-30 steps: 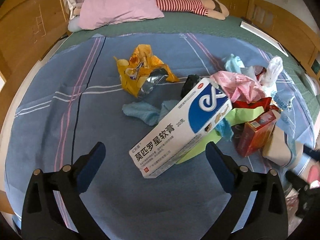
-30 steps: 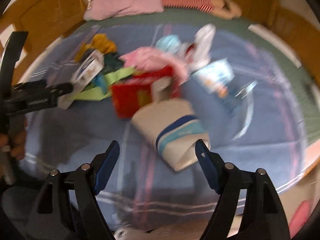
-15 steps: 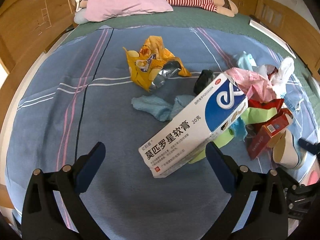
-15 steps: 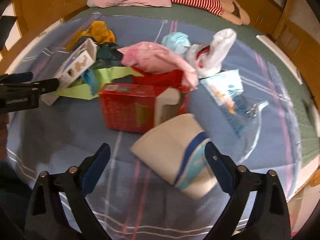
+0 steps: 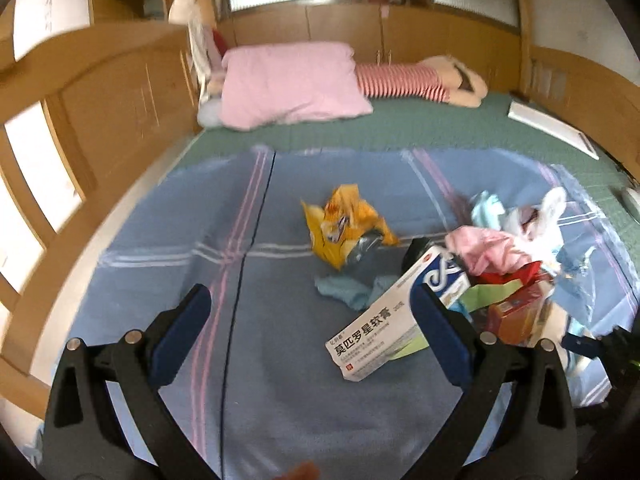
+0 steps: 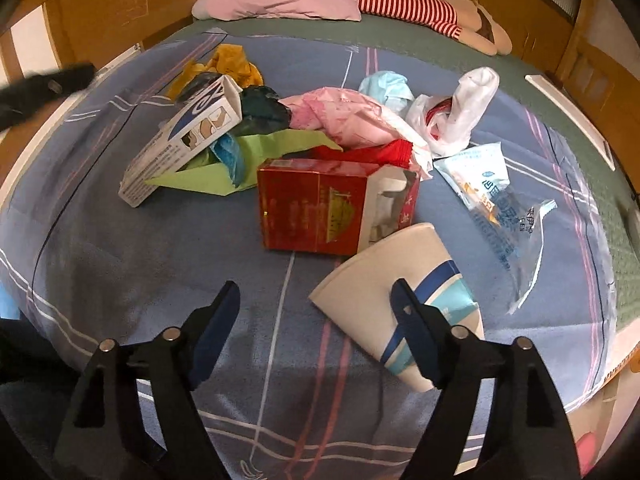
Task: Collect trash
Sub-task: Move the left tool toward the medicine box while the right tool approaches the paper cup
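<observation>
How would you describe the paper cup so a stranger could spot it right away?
Start at the trash pile on the blue striped bedspread. Nearest the right gripper, beside the red carton, lies the paper cup: flattened, white, the only piece with a blue band.

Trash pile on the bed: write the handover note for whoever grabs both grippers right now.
Left gripper: open, empty, above the blue blanket, the white-and-blue ointment box by its right finger.
Right gripper: open, empty, the flattened paper cup just ahead.
Everything else lies in one heap on the blanket: red carton, green paper, pink bag, white plastic bag, wipes packet, yellow snack wrapper.
Done: nothing visibly picked up.
Left: all of it; no bin in view.
</observation>
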`<state>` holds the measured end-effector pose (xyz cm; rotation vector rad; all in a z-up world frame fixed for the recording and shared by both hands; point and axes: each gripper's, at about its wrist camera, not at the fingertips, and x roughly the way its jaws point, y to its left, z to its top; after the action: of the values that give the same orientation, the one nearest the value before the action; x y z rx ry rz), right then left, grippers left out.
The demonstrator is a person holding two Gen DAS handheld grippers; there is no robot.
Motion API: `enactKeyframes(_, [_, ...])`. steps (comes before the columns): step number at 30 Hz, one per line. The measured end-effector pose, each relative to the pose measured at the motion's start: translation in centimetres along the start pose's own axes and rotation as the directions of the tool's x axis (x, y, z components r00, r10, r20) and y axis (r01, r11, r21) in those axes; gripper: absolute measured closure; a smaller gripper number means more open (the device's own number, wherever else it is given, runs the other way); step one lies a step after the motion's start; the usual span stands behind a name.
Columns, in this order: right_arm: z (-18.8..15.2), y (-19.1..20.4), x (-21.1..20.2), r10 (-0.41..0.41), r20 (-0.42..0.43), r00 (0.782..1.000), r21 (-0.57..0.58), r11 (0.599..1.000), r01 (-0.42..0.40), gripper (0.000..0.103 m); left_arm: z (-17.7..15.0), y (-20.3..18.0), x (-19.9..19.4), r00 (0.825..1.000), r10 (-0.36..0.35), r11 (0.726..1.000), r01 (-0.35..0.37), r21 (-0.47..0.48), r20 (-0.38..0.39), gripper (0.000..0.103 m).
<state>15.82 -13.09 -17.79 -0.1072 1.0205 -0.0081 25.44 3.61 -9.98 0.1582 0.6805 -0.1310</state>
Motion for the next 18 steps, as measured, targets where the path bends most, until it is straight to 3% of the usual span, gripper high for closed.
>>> enactKeyframes(4, [-0.1,-0.1,0.2,-0.067,0.004,0.998,-0.021,0.998,0.067,0.018,0.2,-0.2,-1.0,0.999,-0.034,0.999,0.034,0.014,0.025,0.003])
enactKeyframes(11, [-0.4,-0.1,0.8,-0.070,-0.015,0.997,-0.037,0.997,0.069,0.018,0.3,-0.6,-2.3,0.995,-0.065,0.998,0.063,0.030,0.070,0.003])
enactKeyframes(18, [-0.4,0.7,0.8,-0.057,-0.008,0.998,-0.042,0.998,0.057,0.018,0.1,-0.3,-1.9,0.997,-0.065,0.998,0.064,0.022,0.048,0.003])
